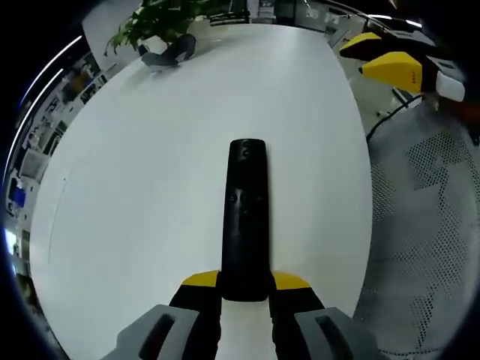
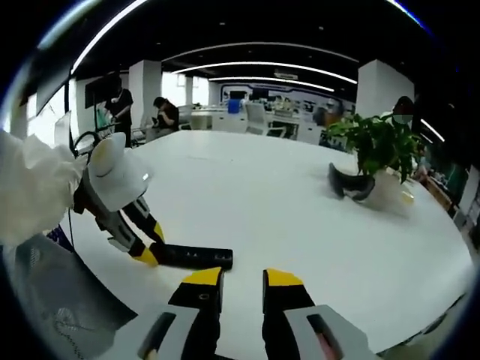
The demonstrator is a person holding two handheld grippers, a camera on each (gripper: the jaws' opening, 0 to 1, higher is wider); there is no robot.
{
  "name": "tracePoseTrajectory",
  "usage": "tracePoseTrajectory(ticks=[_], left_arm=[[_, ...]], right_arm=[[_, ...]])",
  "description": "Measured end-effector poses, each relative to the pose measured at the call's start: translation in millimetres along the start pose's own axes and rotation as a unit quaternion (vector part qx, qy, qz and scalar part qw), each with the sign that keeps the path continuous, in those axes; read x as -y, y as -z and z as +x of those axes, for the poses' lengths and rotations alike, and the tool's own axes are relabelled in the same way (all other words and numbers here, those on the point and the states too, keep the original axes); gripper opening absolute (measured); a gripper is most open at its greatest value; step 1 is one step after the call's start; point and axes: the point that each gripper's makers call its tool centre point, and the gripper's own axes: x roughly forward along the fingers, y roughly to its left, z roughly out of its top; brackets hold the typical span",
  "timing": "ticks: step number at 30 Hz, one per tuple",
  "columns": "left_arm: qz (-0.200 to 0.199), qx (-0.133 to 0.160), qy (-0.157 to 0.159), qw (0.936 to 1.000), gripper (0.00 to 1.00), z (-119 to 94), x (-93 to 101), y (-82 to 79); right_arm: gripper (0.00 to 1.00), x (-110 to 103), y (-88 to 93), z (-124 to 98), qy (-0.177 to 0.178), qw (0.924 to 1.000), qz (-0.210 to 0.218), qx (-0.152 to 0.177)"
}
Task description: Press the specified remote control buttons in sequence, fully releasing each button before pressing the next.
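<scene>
A long black remote control [image 1: 246,217] lies on the white table [image 1: 150,150], its near end clamped between the yellow-tipped jaws of my left gripper [image 1: 246,283], which is shut on it. Small buttons show on its top face. In the right gripper view the same remote [image 2: 196,257] sits on the table with the left gripper [image 2: 147,255] holding its left end. My right gripper [image 2: 244,279] hovers just in front of the remote with a narrow gap between its jaws and nothing in them. The right gripper's yellow tips [image 1: 390,66] also show at the upper right of the left gripper view.
A potted green plant [image 2: 379,150] and a dark headset-like object [image 2: 349,184] stand at the far side of the table. A gloved hand [image 2: 34,187] holds the left gripper. Perforated grey floor [image 1: 427,225] lies beyond the table edge. People stand in the office behind.
</scene>
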Motion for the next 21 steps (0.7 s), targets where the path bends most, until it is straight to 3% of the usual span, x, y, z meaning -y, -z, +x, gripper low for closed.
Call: tracePoseTrajectory(ticks=[9,21], left_arm=[[0.002,0.017,0.003,0.9998,0.23,-1.9,22.2,2.5],[-0.002,0.041,0.005,0.9992,0.23,-3.6,32.6,3.8]], right_arm=[[0.02,-7.5,11.8,3.5,-0.012,0.999,-0.011,-0.041],[0.0,-2.9,25.7,6.1,0.001,0.9966,-0.01,-0.082]])
